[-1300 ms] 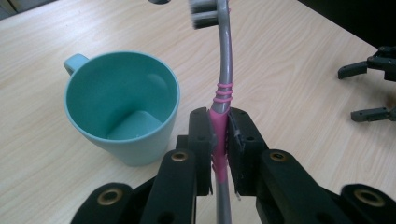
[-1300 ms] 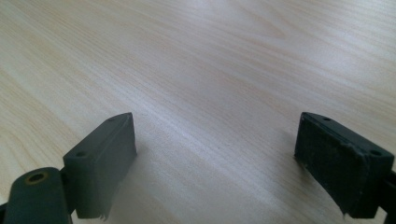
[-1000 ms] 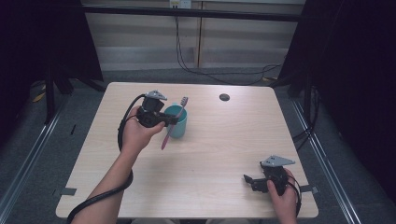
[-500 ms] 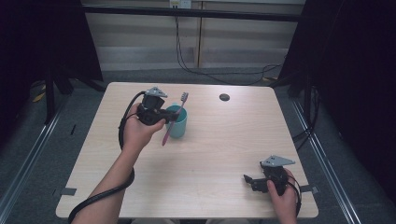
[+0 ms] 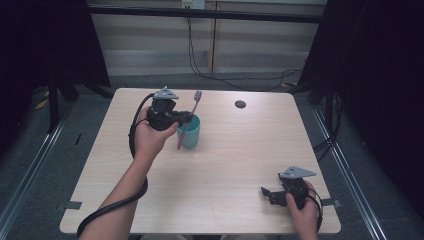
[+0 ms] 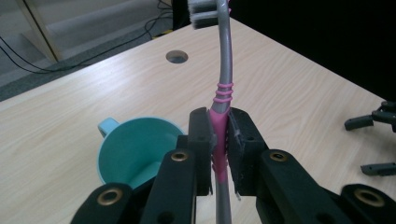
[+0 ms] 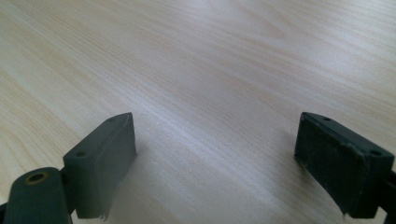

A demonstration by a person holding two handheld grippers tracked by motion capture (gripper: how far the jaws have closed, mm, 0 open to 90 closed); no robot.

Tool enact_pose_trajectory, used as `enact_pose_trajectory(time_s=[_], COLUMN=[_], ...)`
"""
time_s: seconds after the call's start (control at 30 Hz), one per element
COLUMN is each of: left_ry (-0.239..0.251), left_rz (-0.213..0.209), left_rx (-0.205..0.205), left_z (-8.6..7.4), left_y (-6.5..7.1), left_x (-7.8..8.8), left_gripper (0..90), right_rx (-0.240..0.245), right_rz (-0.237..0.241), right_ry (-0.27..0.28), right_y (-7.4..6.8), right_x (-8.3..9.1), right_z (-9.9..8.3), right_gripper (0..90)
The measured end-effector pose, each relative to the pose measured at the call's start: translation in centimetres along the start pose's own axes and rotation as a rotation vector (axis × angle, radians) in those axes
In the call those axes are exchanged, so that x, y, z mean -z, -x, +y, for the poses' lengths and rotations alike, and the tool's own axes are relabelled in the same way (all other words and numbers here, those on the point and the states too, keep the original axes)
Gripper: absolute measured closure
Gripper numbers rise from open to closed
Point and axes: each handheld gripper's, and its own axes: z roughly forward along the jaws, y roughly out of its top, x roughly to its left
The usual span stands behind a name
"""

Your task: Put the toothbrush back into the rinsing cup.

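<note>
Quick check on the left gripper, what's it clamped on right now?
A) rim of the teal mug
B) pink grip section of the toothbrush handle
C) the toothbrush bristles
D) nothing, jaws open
B: in the left gripper view the left gripper has both pads pressed on the pink part of the toothbrush handle, bristle head pointing up, with the teal mug below and beside it, not gripped.

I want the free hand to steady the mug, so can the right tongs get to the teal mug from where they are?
Probably yes. The right tongs stand open and empty at the near right table edge, with bare tabletop up to the teal mug. Only the left tongs, shut on the pink toothbrush over it, crowd the far side.
</note>
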Motion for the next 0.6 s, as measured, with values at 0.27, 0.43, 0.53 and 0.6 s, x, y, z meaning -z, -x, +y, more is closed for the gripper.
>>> enact_pose_trajectory(time_s=[0.27, 0.43, 0.53, 0.6], left_ry=[0.037, 0.056, 0.064, 0.073], left_rz=[0.004, 0.0, 0.007, 0.007], left_rx=[0.02, 0.033, 0.035, 0.037], left_z=[0.05, 0.03, 0.13, 0.25], left_y=[-0.3, -0.38, -0.43, -0.51], left_x=[-0.27, -0.35, -0.3, -0.24], left_gripper=[81.0, 81.0, 81.0, 81.0], right_rx=[0.001, 0.001, 0.001, 0.0], right_rz=[0.0, 0.0, 0.0, 0.0], right_ry=[0.0, 0.0, 0.0, 0.0], right_y=[0.0, 0.0, 0.0, 0.0], right_x=[0.0, 0.0, 0.0, 0.0], right_z=[0.0, 0.0, 0.0, 0.0], right_gripper=[11.9, 11.9, 11.9, 11.9])
